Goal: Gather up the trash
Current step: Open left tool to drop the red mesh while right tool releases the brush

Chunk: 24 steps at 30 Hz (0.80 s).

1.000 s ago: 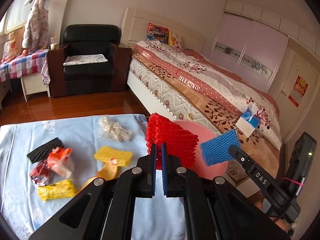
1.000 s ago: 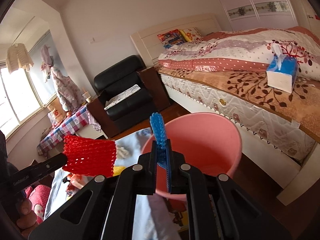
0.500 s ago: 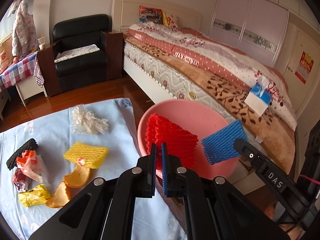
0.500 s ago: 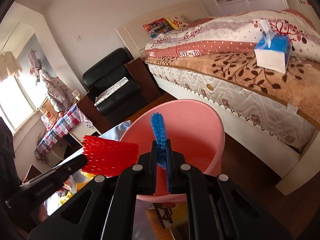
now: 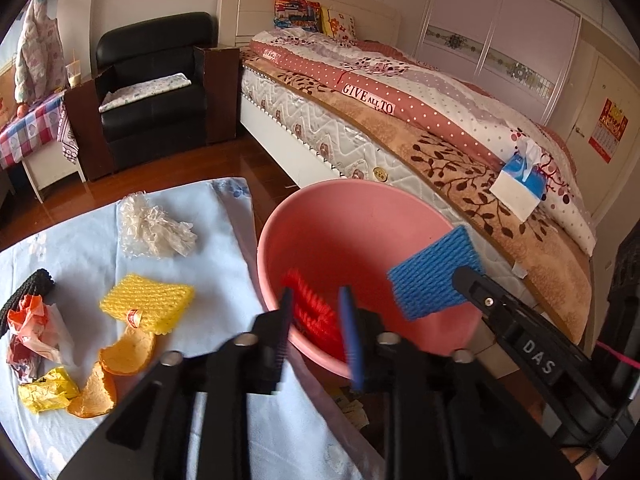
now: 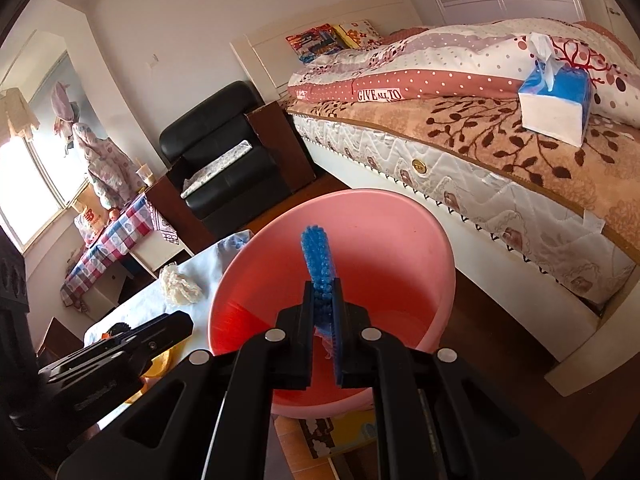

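Red net dropped in bin, blue net next, most trash not yet collected.

L gripper (image 5: 316, 320) has its jaws apart w/ nothing clamped; red foam net (image 5: 316, 316) sits loose between them, inside the pink bin (image 5: 360, 200) at approx 6 o'clock of its rim. R gripper (image 6: 323, 312) is clamped on the blue foam net (image 6: 318, 258), held over the bin opening, not let go yet. Left on the blue cloth (image 5: 224, 280), 9 o'clock from the bin: yellow net (image 5: 148, 306), white plastic wad (image 5: 154, 232), orange peels (image 5: 116, 364), yellow wrapper (image 5: 46, 394), orange bag (image 5: 34, 324), black net (image 5: 30, 292). Prob. under a third done.
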### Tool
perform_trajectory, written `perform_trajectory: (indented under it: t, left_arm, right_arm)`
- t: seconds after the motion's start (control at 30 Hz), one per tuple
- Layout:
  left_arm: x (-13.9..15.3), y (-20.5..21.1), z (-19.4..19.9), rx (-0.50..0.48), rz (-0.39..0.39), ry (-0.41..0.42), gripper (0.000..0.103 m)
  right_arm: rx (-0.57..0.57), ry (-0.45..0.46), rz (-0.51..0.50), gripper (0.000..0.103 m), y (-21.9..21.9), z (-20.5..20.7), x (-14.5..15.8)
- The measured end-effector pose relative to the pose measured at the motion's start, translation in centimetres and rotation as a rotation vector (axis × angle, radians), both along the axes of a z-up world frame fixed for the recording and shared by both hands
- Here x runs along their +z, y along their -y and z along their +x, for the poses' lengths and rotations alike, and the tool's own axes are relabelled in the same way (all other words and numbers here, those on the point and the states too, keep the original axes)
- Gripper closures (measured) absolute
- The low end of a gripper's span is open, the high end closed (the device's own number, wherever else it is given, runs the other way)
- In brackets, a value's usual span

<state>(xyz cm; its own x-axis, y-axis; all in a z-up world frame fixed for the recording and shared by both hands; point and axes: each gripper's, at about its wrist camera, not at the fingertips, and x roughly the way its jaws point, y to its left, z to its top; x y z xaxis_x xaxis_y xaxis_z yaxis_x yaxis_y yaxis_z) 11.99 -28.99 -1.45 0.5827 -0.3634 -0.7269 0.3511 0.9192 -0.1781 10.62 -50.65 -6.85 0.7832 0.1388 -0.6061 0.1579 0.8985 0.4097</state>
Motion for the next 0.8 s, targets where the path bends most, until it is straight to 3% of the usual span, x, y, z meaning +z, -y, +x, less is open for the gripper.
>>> perform_trajectory:
  t: [0.27, 0.43, 0.8]
  left_arm:
    - [0.8, -0.9, -0.3, -0.001, -0.033, 0.009, 0.061]
    - [1.9, -1.8, -1.0, 0.0, -0.046, 0.032, 0.056]
    - [5.1, -6.3, -3.4, 0.046, -0.085, 0.111, 0.054]
  right_arm:
    - [-0.006, -0.026, 0.005, 0.093, 0.3, 0.1, -0.2]
    - [-0.01, -0.018, 0.018, 0.062, 0.3, -0.2, 0.2]
    - [0.048, 0.046, -0.033, 0.059, -2.5, -2.3, 3.7]
